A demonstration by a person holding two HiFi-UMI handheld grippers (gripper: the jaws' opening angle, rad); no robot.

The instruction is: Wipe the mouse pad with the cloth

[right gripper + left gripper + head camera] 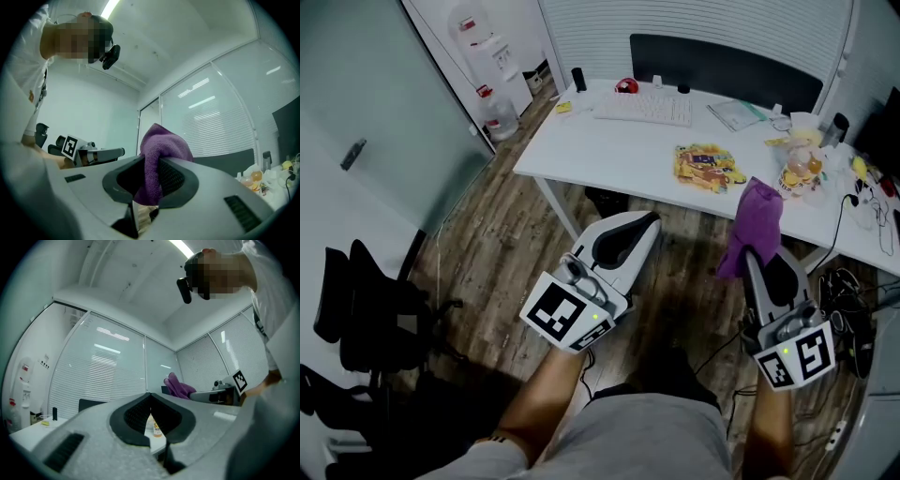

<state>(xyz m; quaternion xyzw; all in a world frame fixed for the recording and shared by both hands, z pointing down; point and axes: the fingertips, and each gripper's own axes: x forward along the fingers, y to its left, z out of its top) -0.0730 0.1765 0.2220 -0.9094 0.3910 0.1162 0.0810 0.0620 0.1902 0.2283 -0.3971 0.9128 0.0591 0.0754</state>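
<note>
Cloth (pixel 159 159), purple, soft-piled, bunched: clamped between right gripper (pixel 753 255) fingers, in front of the white table (pixel 581 141). Left gripper (pixel 150 394) fingers together, empty. Only the head view shows the flat patterned mouse pad (pixel 708 167).

The mouse pad (pixel 708 167) lies on the desk (pixel 581 141), right of the keyboard (pixel 642 108), behind the cloth (pixel 755 220).

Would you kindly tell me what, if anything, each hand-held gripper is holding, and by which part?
The right hand-held gripper pinches the purple fabric cloth at a bunched fold, most of it beyond the tips. The left hand-held gripper is shut, empty.
</note>
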